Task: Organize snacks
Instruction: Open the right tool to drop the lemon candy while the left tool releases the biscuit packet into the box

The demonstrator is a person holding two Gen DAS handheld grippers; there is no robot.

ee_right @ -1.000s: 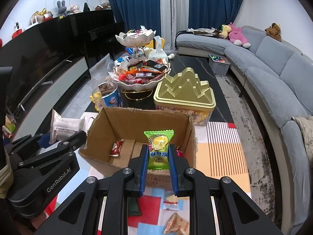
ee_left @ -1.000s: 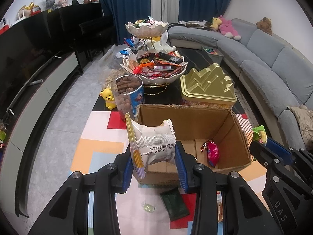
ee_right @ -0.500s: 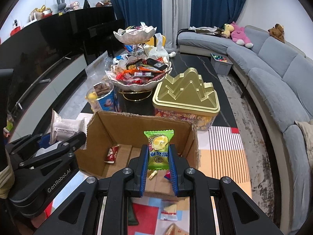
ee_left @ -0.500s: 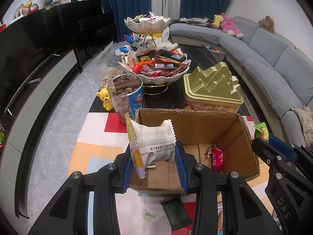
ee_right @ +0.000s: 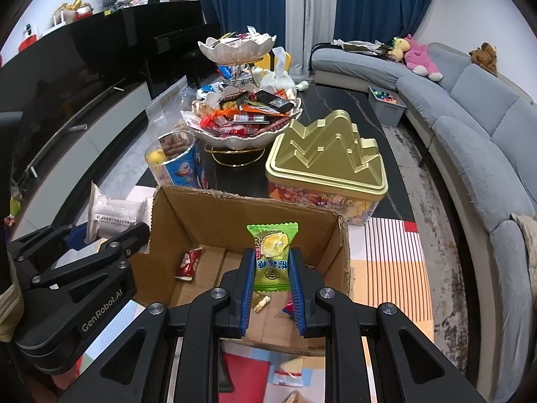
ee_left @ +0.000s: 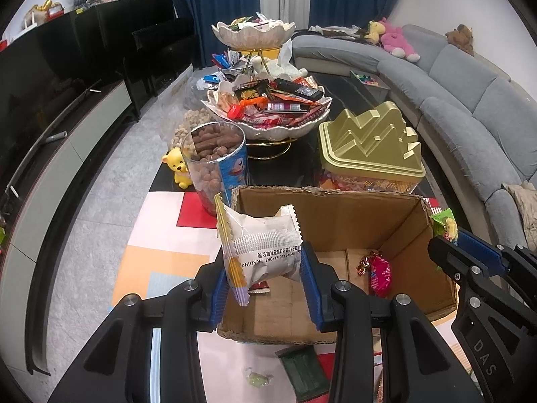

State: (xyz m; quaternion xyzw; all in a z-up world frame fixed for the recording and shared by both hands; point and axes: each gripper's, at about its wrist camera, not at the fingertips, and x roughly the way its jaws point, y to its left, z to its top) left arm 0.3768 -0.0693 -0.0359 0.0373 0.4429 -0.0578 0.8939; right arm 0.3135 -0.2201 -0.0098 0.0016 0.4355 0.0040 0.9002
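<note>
We hold two items over the cardboard box (ee_left: 335, 221) — left tool (ee_left: 265, 288) clamped on a white biscuit packet (ee_left: 261, 245), right tool (ee_right: 270, 288) clamped on a green durian candy (ee_right: 272, 252). Step: delivery. Next — we judge — release both inside.

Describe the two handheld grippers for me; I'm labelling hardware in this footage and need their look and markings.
Both are black, angular, bolted frames with silver screw heads and ribbed blue finger pads. The left gripper carries white "GenRobot.AI" lettering; the right gripper shows "DAS". A beige sleeve cuff sits behind the left one. No cables are visible.
</note>
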